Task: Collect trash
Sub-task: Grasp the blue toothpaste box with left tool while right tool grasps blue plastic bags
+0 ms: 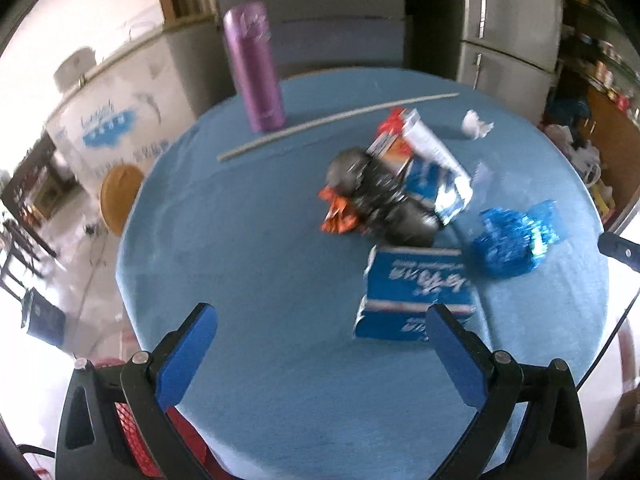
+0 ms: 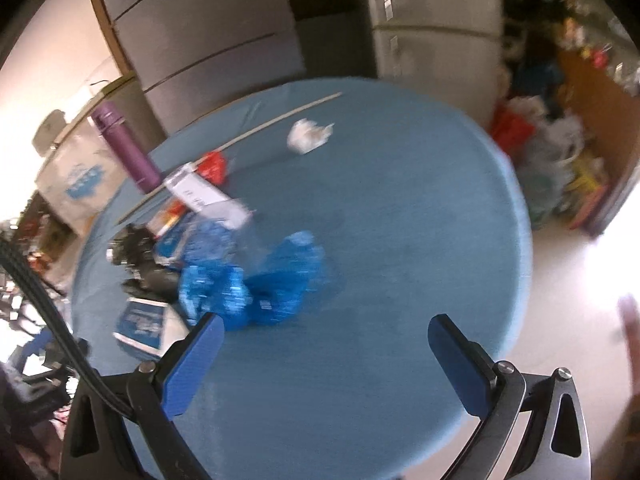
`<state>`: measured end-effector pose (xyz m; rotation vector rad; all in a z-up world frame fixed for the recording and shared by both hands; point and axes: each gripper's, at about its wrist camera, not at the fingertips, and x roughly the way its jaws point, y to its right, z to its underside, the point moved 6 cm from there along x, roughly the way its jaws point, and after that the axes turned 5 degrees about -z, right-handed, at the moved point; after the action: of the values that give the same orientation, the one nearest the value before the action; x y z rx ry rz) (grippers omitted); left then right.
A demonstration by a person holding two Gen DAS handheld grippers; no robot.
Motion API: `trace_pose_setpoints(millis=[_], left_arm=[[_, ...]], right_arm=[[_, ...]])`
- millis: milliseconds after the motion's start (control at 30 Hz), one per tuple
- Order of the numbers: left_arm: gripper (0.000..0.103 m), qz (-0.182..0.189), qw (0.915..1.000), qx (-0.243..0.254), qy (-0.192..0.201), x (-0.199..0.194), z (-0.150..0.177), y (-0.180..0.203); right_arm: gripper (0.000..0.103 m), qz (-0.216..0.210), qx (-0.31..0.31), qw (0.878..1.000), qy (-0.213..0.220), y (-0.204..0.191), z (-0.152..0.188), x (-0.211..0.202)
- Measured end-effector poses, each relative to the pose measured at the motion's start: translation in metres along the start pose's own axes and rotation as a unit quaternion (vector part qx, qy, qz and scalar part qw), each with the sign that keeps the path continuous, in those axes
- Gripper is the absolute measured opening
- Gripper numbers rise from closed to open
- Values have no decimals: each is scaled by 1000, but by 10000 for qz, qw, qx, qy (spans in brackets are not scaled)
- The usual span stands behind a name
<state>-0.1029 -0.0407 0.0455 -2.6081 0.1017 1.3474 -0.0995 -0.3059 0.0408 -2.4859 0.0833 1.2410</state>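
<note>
Both claws are hanging wide apart w/ nothing between the pads: the left gripper (image 1: 322, 322) is hovering over the near part of the round table with the blue cloth (image 1: 248, 240), the right gripper (image 2: 328, 334) over bare cloth (image 2: 400, 220) nearer the right edge.

Trash is lying mid-table in a loose pile. The flat blue-and-white printed carton (image 1: 416, 292) is sitting just ahead of the left claw's right finger. Beyond it, the crumpled black plastic bag (image 1: 380, 204) is touching an orange foil wrapper (image 1: 340, 216) and a blue-white-silver foil packet (image 1: 432, 168). The crinkled shiny blue plastic wrap (image 2: 276, 276) is lying just past the right claw's left finger; the small white paper wad (image 2: 308, 136) is sitting well apart, toward the far side.

Handling, prob.: all very light. Wrap, bag and foil are looking soft and slippery, so pinching a bunched fold should beat grabbing a flat face. Carton is seeming stiffer but crushable; taking it by an edge looks best. Wad should squash readily.

The tall purple metal flask (image 1: 254, 68) and the long thin pale stick (image 1: 336, 120) are prob. not trash.
</note>
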Motion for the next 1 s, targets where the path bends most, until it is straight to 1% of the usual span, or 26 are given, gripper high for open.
trace_pose_setpoints(millis=[100, 200, 267, 367, 400, 467, 533, 600, 633, 667, 733, 833, 933, 1000], left_arm=[[103, 217, 9996, -133, -159, 9, 4, -7], [103, 311, 9993, -127, -190, 13, 3, -6], [103, 422, 9988, -134, -226, 16, 1, -4], [103, 578, 9979, -128, -259, 18, 0, 0], [103, 616, 9977, -110, -269, 18, 0, 1], [103, 644, 9974, -117, -289, 20, -1, 0], [103, 660, 9972, -130, -319, 22, -2, -1], [103, 713, 9967, -156, -360, 24, -4, -1], [103, 751, 9964, -160, -371, 25, -5, 0], [103, 789, 9960, -153, -381, 25, -7, 2], [103, 865, 9953, -64, -422, 29, -10, 12], [103, 882, 9946, 171, -526, 39, -12, 34], [103, 918, 9936, 222, -621, 47, -11, 50], [103, 868, 9937, 255, -656, 52, -11, 56]], right_arm=[[103, -313, 166, 9993, -153, -12, -3, 19], [101, -816, 501, 9949, -305, -23, -3, 34], [93, -978, 595, 9925, -428, -32, -3, 46], [87, -1104, 565, 9905, -591, -46, -4, 60], [86, -1118, 538, 9903, -623, -50, -4, 64], [77, -1109, 452, 9898, -769, -59, -4, 79], [72, -986, 416, 9903, -883, -60, -3, 92], [71, -915, 341, 9920, -797, -63, -5, 98], [65, -882, 253, 9931, -736, -65, -7, 98], [55, -918, 169, 9930, -720, -68, -8, 98], [50, -996, 137, 9922, -734, -69, -8, 97], [48, -994, 192, 9927, -661, -60, -8, 93], [47, -918, 299, 9937, -561, -47, -9, 89], [46, -823, 316, 9948, -507, -38, -11, 87]])
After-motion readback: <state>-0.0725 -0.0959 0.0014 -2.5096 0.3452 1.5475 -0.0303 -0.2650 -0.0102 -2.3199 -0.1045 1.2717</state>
